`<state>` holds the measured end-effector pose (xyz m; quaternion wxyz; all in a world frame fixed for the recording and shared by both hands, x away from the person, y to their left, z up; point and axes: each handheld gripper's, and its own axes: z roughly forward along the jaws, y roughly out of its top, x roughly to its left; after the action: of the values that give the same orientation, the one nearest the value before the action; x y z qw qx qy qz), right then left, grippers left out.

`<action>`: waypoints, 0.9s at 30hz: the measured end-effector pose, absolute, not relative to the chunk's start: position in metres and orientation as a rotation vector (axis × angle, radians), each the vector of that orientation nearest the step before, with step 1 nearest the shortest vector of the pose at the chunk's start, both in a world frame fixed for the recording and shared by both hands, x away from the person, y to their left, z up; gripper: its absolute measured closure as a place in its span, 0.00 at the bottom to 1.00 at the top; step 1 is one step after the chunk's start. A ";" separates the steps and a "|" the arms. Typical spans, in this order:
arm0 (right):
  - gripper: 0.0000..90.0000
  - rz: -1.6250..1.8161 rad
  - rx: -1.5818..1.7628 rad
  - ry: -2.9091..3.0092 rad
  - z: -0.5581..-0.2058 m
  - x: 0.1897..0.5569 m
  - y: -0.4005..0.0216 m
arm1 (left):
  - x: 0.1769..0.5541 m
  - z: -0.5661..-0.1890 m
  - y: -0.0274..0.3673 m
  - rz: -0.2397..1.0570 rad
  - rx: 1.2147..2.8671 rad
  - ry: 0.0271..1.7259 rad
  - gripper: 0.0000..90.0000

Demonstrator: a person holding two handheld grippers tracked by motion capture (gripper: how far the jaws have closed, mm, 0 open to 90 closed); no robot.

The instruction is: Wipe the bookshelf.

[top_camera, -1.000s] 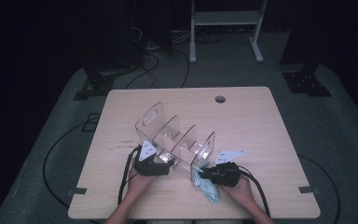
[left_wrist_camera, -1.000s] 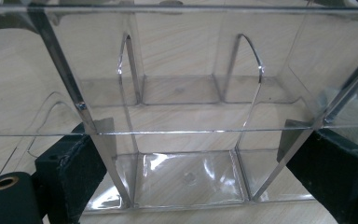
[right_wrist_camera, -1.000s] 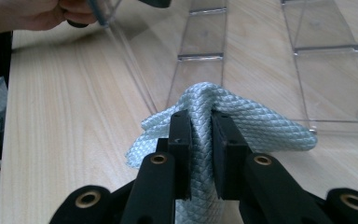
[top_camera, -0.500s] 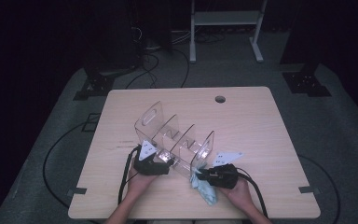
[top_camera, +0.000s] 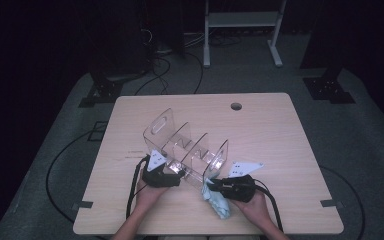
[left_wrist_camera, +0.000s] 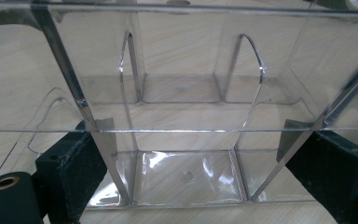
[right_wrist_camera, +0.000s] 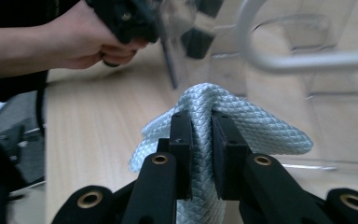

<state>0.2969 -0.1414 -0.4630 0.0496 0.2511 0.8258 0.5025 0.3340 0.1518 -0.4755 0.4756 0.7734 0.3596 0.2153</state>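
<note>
Left gripper [top_camera: 172, 172]: level at the table's near edge, jaws spread wide and clamped across the clear acrylic divided organiser [top_camera: 187, 147].
Right gripper [top_camera: 215, 187]: angled toward the organiser's near end wall, jaws pinched tight on the pale blue woven cloth [right_wrist_camera: 223, 121], which hangs below them.
Writing: none readable.
Hard to see: forearms cut off at the bottom edge; room dark.

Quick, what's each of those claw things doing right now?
Left gripper: jaws wide, clamped across the clear organizer.
Right gripper: shut on the light blue cloth.
</note>
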 end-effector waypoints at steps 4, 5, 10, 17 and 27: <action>0.88 1.534 0.858 2.427 -0.456 0.311 -0.158 | 0.334 -0.476 0.151 0.528 1.890 0.878 0.09; 0.88 1.534 0.858 2.427 -0.456 0.311 -0.158 | 0.333 -0.476 0.151 0.529 1.886 0.879 0.09; 0.88 1.539 0.762 2.475 -0.456 0.295 -0.144 | 0.333 -0.476 0.152 0.525 1.889 0.880 0.09; 0.88 1.524 0.782 2.437 -0.451 0.301 -0.149 | 0.332 -0.476 0.152 0.530 1.885 0.880 0.09; 0.88 1.596 0.719 2.411 -0.437 0.288 -0.142 | 0.333 -0.476 0.154 0.528 1.880 0.883 0.09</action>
<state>0.2885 -0.1424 -0.4372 0.0809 0.2406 0.8064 0.5340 0.3326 0.1537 -0.4765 0.4789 0.7700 0.3619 0.2163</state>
